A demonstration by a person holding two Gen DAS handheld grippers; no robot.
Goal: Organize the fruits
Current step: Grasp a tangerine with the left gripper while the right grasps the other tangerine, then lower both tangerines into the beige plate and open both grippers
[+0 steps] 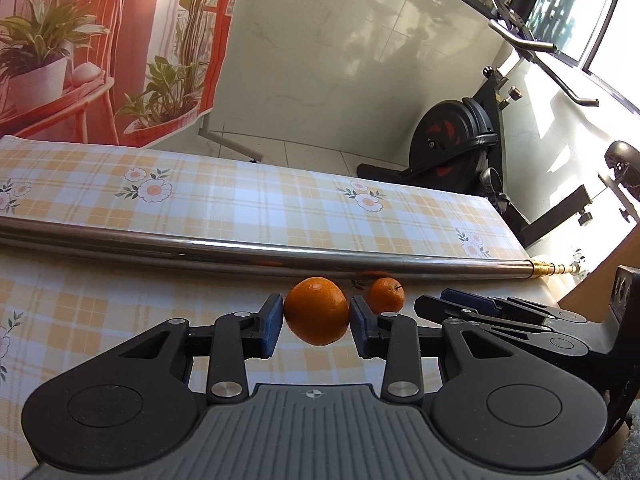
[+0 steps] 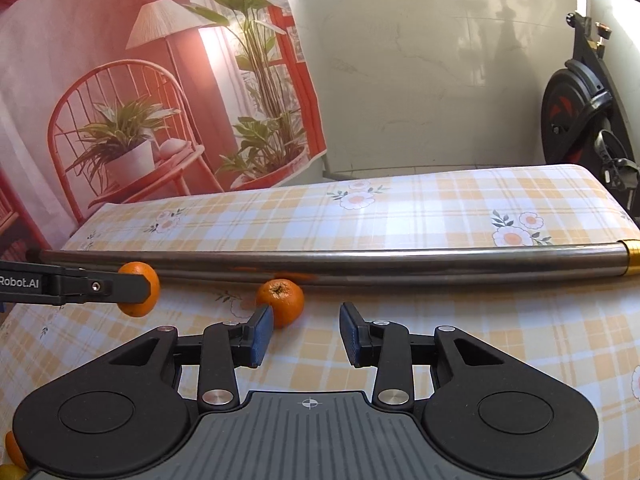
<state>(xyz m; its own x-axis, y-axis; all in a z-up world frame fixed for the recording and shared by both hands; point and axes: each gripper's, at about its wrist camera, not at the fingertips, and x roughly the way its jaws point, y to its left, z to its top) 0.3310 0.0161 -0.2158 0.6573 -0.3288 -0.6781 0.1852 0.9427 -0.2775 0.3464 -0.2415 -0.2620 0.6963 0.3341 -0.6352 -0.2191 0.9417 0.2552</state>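
Note:
My left gripper (image 1: pixel 316 318) is shut on a large orange (image 1: pixel 317 310) and holds it above the checked tablecloth; it also shows in the right wrist view (image 2: pixel 138 289), gripped by the left fingers (image 2: pixel 120 287). A smaller orange (image 1: pixel 386 295) lies on the cloth next to the metal pole, to the right of the held one. In the right wrist view this orange (image 2: pixel 282 303) sits just ahead of the left fingertip. My right gripper (image 2: pixel 306 334) is open and empty; its fingers (image 1: pixel 480 308) reach in from the right in the left wrist view.
A long steel pole (image 1: pixel 280 254) with a brass end (image 2: pixel 632 258) lies across the table (image 2: pixel 440 208). Part of another orange (image 2: pixel 14 450) shows at the lower left. An exercise bike (image 1: pixel 460 144) stands beyond the table's right end. A printed backdrop (image 2: pixel 120 80) hangs behind.

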